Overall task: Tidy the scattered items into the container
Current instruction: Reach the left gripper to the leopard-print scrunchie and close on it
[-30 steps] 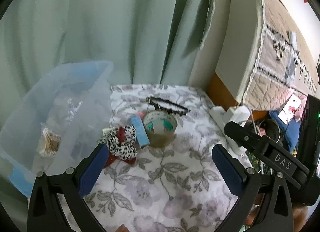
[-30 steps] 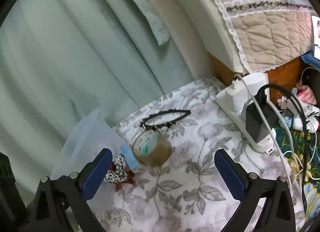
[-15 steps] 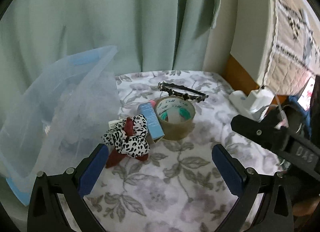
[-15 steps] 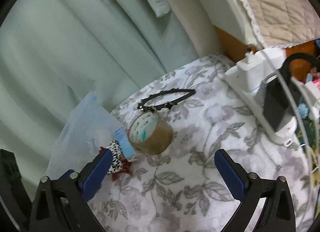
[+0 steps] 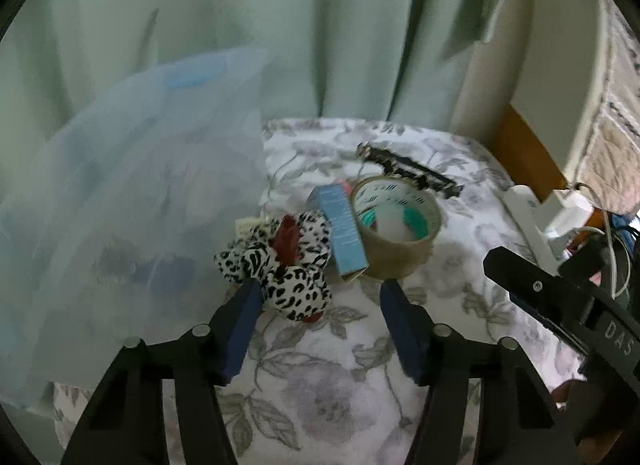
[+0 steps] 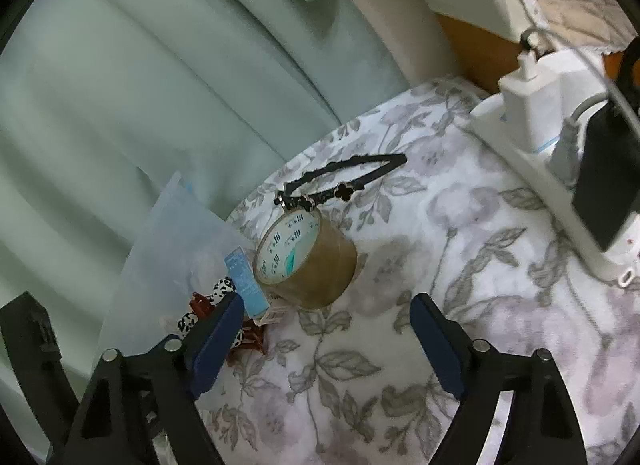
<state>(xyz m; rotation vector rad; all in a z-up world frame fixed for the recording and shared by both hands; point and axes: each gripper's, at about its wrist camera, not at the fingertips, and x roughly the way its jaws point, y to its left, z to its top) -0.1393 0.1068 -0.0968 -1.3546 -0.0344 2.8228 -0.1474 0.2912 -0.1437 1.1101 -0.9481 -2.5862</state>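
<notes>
A leopard-print scrunchie (image 5: 280,269) with a dark red clip lies on the floral cloth beside a translucent blue container (image 5: 132,201). A blue box (image 5: 340,229) leans on a brown tape roll (image 5: 396,225). A black headband (image 5: 412,173) lies behind them. My left gripper (image 5: 320,305) is open, its left finger touching the scrunchie. My right gripper (image 6: 326,319) is open just short of the tape roll (image 6: 308,261), blue box (image 6: 246,283), scrunchie (image 6: 220,305) and headband (image 6: 344,185). The container (image 6: 176,261) is at its left.
A white power strip (image 6: 532,161) with plugs and cables lies along the right edge of the cloth. Green curtains (image 5: 240,25) hang behind. A wooden bed frame (image 5: 524,153) with a quilted cover stands at the right. The right gripper's body (image 5: 568,297) shows at the left view's right.
Both grippers have moved forward and down toward the pile. The left gripper's fingers have narrowed and now flank the scrunchie. The right gripper's fingers have also narrowed.
</notes>
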